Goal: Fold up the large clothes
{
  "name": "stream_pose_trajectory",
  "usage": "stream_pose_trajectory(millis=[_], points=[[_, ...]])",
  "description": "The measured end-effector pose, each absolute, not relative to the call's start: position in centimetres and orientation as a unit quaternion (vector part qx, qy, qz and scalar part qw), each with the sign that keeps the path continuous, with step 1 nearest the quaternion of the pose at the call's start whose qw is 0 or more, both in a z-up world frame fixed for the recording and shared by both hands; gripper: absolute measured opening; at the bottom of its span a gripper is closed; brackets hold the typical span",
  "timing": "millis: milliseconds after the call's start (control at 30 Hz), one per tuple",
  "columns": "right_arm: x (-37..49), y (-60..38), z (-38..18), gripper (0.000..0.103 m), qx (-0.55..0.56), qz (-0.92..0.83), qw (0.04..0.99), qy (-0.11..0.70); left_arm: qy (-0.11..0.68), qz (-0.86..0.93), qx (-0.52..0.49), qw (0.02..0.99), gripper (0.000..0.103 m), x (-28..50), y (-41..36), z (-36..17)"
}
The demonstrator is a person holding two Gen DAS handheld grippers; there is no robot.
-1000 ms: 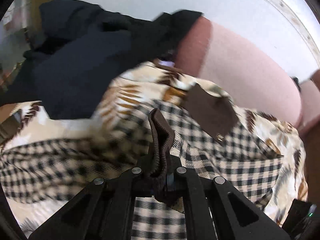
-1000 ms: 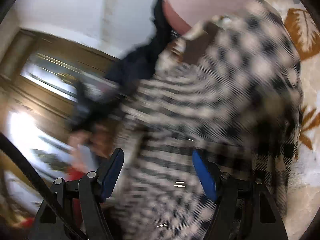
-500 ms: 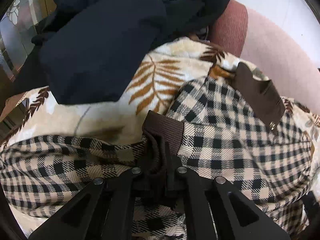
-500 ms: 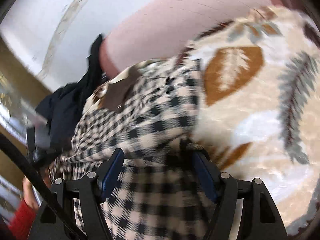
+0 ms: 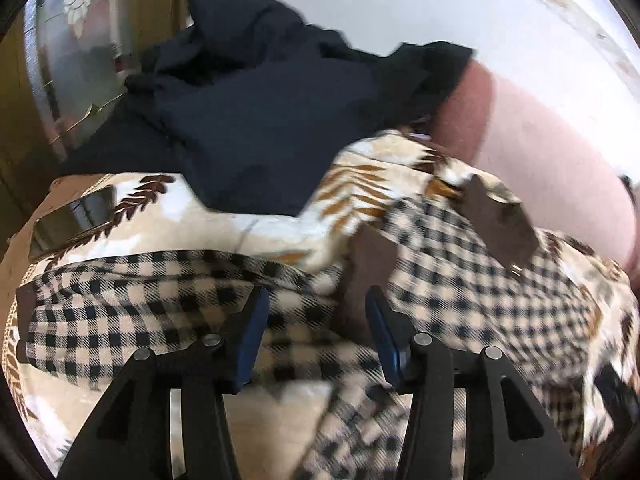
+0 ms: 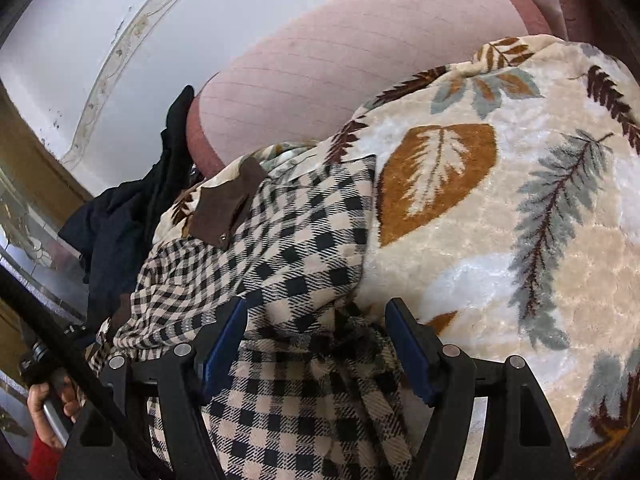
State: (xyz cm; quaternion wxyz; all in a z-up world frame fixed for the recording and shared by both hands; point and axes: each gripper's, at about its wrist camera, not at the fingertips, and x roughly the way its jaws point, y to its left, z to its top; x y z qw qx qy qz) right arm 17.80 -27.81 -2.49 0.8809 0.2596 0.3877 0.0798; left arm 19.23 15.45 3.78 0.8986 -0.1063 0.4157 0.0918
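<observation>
Checked garment (image 6: 288, 264) lies spread on the leaf-print blanket (image 6: 500, 240); your left hand-held gripper (image 5: 314, 328) and right hand-held gripper (image 6: 316, 344) stand apart above it. Grasp one edge squarely.

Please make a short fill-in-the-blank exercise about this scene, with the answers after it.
1. The checked garment lies on a blanket printed with ____.
2. The left tool has its jaws ____.
3. The dark garment lies ____ the checked garment, seen from the left tool.

Answers: leaves; open; beyond
</observation>
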Motion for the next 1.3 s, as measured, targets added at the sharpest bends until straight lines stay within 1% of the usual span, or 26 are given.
stream_pose_trajectory(millis=[67,133,200,400,500,533,567,600,667,733,833,900,1000,1067,1133,1233,1300], points=[[17.8,-27.9,-2.0,0.075,0.256,0.085,0.885,0.381,0.417,0.063,-0.097,0.901,0.049,19.1,13.7,3.9],[17.8,-28.2,-1.6,0.057,0.255,0.090,0.888,0.371,0.423,0.041,-0.079,0.902,0.049,19.5,11.7,3.6],[18.2,-27.8,-1.1,0.051,0.241,0.101,0.894,0.363,0.427,0.033,-0.065,0.901,0.049,20.4,9.8,3.0],[19.8,-24.0,-1.9,0.051,0.159,0.120,0.909,0.365,0.469,0.030,-0.046,0.881,0.049,22.7,6.4,-0.4],[20.7,-22.0,-3.6,0.051,0.094,0.105,0.897,0.419,0.481,0.044,-0.014,0.875,0.049,22.9,5.5,-1.8],[21.0,-21.3,-4.3,0.048,0.057,0.090,0.889,0.445,0.482,0.046,-0.006,0.875,0.049,22.7,5.4,-2.1],[21.1,-20.6,-4.9,0.048,0.016,0.076,0.879,0.470,0.483,0.046,0.004,0.874,0.049,22.4,5.1,-2.4],[21.0,-20.1,-5.0,0.049,-0.013,0.071,0.875,0.478,0.486,0.047,0.016,0.873,0.049,22.1,4.9,-2.8],[20.7,-19.7,-5.0,0.057,-0.052,0.057,0.866,0.493,0.489,0.048,0.036,0.870,0.049,21.3,4.4,-3.4],[20.5,-20.1,-5.3,0.068,-0.058,0.056,0.858,0.506,0.486,0.049,0.046,0.871,0.049,20.3,4.2,-3.8],[20.2,-21.5,-6.0,0.076,-0.050,0.050,0.846,0.528,0.485,0.040,0.040,0.873,0.049,19.0,4.6,-3.7],[19.9,-22.7,-6.1,0.079,-0.020,0.046,0.843,0.536,0.488,0.035,0.031,0.872,0.049,18.2,5.0,-3.4],[19.1,-23.9,-5.8,0.079,0.005,0.042,0.845,0.534,0.491,0.041,0.020,0.870,0.049,16.2,6.1,-2.6],[18.3,-24.4,-5.3,0.079,0.019,0.035,0.849,0.527,0.492,0.038,-0.007,0.870,0.049,13.7,7.4,-1.8],[17.1,-24.5,-4.1,0.079,0.035,0.038,0.859,0.509,0.482,0.034,-0.037,0.875,0.049,11.8,8.8,-1.0],[14.7,-23.4,-1.7,0.079,0.034,0.065,0.884,0.462,0.456,0.049,-0.077,0.885,0.056,8.6,11.7,0.1],[13.3,-21.9,-0.5,0.079,0.024,0.087,0.894,0.439,0.440,0.071,-0.089,0.891,0.056,7.2,14.2,0.6]])
